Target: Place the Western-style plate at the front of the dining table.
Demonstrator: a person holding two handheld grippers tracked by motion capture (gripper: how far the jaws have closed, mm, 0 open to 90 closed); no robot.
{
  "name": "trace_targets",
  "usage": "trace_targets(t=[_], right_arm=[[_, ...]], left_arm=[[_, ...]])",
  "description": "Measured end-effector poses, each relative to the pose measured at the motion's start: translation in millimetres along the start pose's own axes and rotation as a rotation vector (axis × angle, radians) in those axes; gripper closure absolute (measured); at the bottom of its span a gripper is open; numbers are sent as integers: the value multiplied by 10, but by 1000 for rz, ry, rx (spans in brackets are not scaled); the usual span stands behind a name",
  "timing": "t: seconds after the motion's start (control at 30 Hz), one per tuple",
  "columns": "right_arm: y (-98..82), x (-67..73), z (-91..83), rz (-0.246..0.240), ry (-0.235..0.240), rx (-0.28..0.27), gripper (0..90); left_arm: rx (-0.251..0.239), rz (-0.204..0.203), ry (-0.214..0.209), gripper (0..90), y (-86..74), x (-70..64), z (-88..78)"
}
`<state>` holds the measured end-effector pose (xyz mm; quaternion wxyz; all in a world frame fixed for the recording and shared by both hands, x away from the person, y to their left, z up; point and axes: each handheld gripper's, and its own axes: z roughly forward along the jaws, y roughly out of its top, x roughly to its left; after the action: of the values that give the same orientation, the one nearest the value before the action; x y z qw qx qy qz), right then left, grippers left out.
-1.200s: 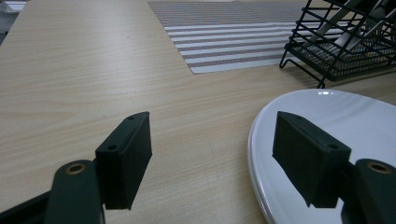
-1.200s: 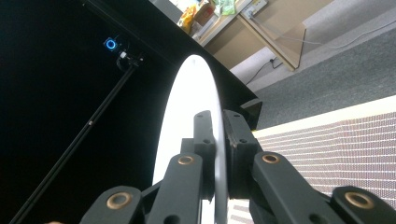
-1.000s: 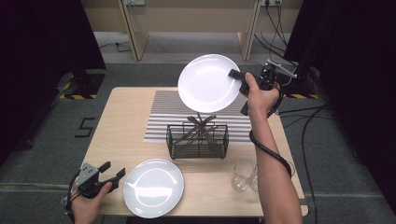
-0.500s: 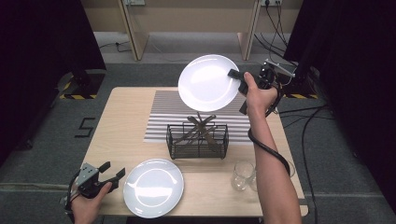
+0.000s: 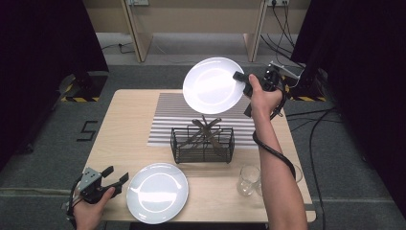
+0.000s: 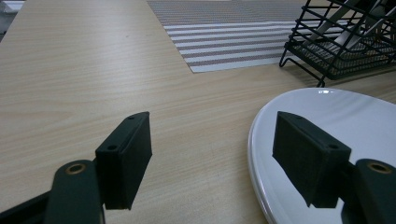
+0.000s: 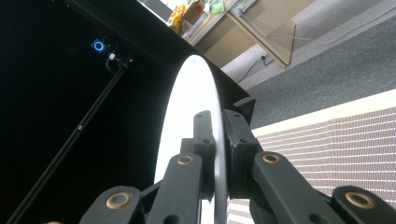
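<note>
While clamped on the rim of a round white ceramic plate, held tilted in the air over the far part of the table, right gripper at far right, jaws pinching the plate edge from both faces. Left gripper at the near left table corner, jaws spread wide with nothing between them, just left of a second round white plate lying flat on the pale wooden table. Farther in, a black wire basket of metal cutlery on the striped grey-and-white placemat. Near right, a clear drinking glass.
</note>
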<state>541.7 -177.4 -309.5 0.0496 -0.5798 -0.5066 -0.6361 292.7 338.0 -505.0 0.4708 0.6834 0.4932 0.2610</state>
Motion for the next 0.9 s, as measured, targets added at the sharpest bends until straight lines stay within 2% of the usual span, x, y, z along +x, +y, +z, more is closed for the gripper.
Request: trace_targets(t=[0.9], right_arm=[[8, -61, 107, 12, -15, -4, 849]], left_arm=[[-4, -4, 1, 279, -2, 4, -7]])
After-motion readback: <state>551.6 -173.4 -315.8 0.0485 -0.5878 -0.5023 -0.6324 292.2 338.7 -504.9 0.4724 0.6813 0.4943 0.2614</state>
